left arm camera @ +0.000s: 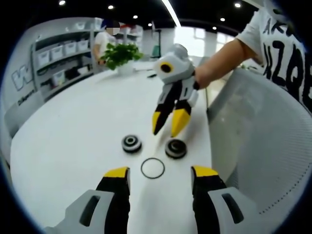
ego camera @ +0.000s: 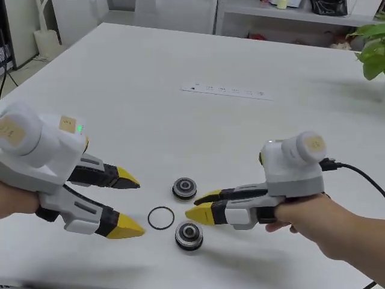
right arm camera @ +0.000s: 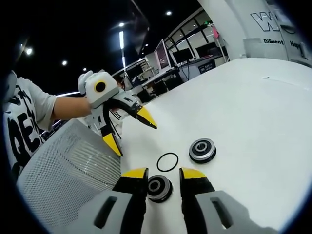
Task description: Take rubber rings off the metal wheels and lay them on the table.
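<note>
Worktop [ego camera: 180, 60]: white. Two metal wheels lie flat on it close together, with one loose rubber ring [ego camera: 148, 218] beside them.

Rubber ring: thin, black, flat on the worktop and free of both wheels. In the head view it sits left of the gap between the two wheels. In the left gripper view it [left arm camera: 141, 168] lies just ahead of that gripper's fingers. In the right gripper view it [right arm camera: 157, 163] lies between the two wheels.

Far wheel [ego camera: 184, 188]: dark outer band around a metal hub. It is apart from both grippers [left arm camera: 131, 143] [right arm camera: 202, 150].

Near wheel [ego camera: 189, 235]: same look, closest to the person [left arm camera: 176, 148]. In the right gripper view it [right arm camera: 159, 187] shows in the gap between that gripper's fingers. I cannot tell whether they touch it.

Left gripper [ego camera: 137, 205]: fingers spread wide and holding nothing, yellow tips pointing toward the ring [left arm camera: 161, 171]. From the right gripper view it [right arm camera: 135, 139] is off the worktop surface.

Right gripper [ego camera: 197, 206]: fingers partly open with a moderate gap and nothing clamped [right arm camera: 164, 173]. In the left gripper view its tips [left arm camera: 166, 130] point down, just over the near wheel.

Surroundings: a white power strip [ego camera: 225, 91] lies farther back on the worktop. A potted plant [ego camera: 373, 51] stands at the far right edge. A mesh chair back [left arm camera: 258, 146] is beside the person.
</note>
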`<state>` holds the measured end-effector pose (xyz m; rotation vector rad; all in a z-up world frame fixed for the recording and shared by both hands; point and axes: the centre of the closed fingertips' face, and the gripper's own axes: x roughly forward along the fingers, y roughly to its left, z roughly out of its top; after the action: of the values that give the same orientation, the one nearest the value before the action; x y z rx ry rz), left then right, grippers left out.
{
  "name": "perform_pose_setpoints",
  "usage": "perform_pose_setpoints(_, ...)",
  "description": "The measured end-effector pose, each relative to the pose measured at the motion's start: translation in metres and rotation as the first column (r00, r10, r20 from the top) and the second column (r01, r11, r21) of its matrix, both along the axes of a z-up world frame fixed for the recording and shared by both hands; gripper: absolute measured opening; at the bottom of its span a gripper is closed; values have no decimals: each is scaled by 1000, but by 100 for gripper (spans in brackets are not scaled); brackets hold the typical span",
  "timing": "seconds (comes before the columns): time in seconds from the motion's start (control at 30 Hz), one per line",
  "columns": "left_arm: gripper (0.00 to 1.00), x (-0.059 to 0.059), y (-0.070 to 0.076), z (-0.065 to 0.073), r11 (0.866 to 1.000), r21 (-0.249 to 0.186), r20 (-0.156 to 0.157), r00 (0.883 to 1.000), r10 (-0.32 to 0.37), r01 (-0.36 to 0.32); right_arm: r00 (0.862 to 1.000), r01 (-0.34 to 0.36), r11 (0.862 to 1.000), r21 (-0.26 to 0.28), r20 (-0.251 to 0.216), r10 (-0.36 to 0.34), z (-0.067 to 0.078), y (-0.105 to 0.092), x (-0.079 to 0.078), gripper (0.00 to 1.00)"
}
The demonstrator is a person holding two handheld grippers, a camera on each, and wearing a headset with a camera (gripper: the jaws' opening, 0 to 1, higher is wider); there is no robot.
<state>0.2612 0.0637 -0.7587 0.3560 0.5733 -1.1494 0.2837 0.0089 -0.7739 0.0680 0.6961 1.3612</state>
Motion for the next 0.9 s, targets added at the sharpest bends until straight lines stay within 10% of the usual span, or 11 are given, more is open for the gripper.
perform_pose_setpoints(0.9, 47, -3, -41, -7, 994, 6, -37, 993, -110, 110, 993, -59, 997, -45, 97, 63, -11, -22, -16, 26)
